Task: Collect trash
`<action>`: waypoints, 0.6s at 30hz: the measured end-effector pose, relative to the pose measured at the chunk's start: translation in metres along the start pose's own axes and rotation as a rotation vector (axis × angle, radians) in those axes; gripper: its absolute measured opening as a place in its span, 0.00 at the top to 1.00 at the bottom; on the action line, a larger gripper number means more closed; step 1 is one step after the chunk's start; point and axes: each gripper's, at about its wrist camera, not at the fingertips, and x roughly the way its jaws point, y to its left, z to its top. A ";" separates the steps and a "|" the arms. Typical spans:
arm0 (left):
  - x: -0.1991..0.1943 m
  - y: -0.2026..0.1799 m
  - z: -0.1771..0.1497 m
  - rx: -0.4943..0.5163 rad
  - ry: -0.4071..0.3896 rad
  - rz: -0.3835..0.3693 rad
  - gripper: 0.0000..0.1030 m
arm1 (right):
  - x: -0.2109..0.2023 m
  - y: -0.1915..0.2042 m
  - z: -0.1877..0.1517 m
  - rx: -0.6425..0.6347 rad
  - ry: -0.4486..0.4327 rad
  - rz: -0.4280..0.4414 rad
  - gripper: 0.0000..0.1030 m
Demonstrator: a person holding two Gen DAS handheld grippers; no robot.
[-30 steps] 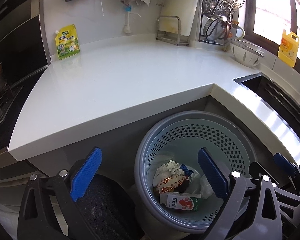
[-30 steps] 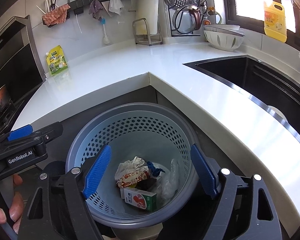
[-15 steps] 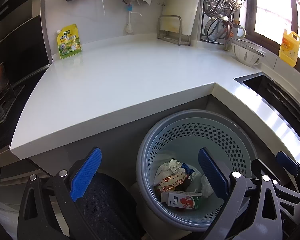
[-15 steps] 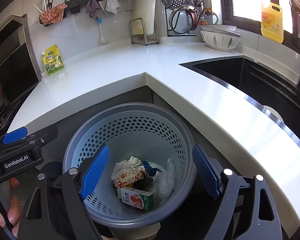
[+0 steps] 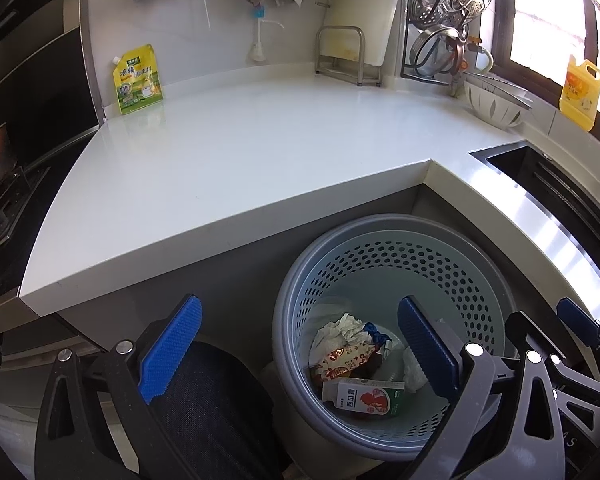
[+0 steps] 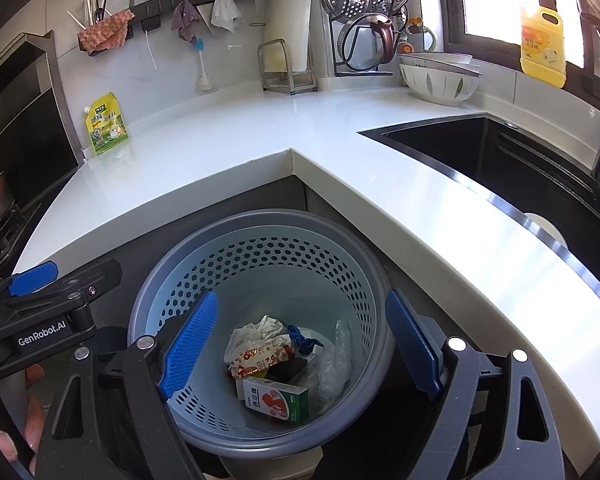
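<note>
Both your claws hang empty, jaws apart: right claw (image 6: pixel 300 344) directly over the trash basket (image 6: pixel 342 240), left claw (image 5: pixel 300 344) at the basket's left edge. Since a second ago, only a slight drift; nothing gripped. Inside the basket: milk carton (image 6: pixel 278 402), snack wrapper (image 6: pixel 260 358), crumpled paper (image 6: pixel 256 330), clear plastic (image 6: pixel 334 360). Beyond the basket, the worktop (image 6: pixel 220 148) carries only a yellow pouch (image 6: pixel 106 124) at the back wall. Collection looks finished.

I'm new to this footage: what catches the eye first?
The grey perforated bin below the counter corner, holding a milk carton and crumpled wrappers. Both tongs, left and right, hang open above it. A yellow pouch stands on the white counter.
</note>
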 end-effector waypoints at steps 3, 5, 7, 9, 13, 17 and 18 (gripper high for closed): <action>0.000 0.000 0.000 0.003 0.000 -0.002 0.06 | 0.000 0.001 0.001 -0.006 0.001 -0.007 0.20; 0.000 0.000 0.000 0.004 -0.001 -0.004 0.06 | 0.000 0.002 0.001 -0.006 -0.001 -0.012 0.20; -0.001 0.000 0.000 0.004 -0.002 -0.004 0.06 | 0.000 0.001 0.001 -0.005 -0.001 -0.013 0.20; -0.001 0.000 0.000 0.003 -0.001 -0.004 0.06 | 0.000 0.001 0.002 -0.005 -0.002 -0.014 0.20; -0.001 0.000 0.000 0.002 -0.003 0.005 0.06 | -0.002 0.000 0.003 0.002 -0.009 -0.011 0.20; -0.001 0.000 0.000 -0.001 -0.001 0.003 0.06 | -0.004 -0.001 0.004 0.005 -0.014 -0.012 0.20; 0.000 0.001 0.000 -0.001 0.000 0.004 0.06 | -0.004 -0.001 0.004 0.007 -0.014 -0.010 0.20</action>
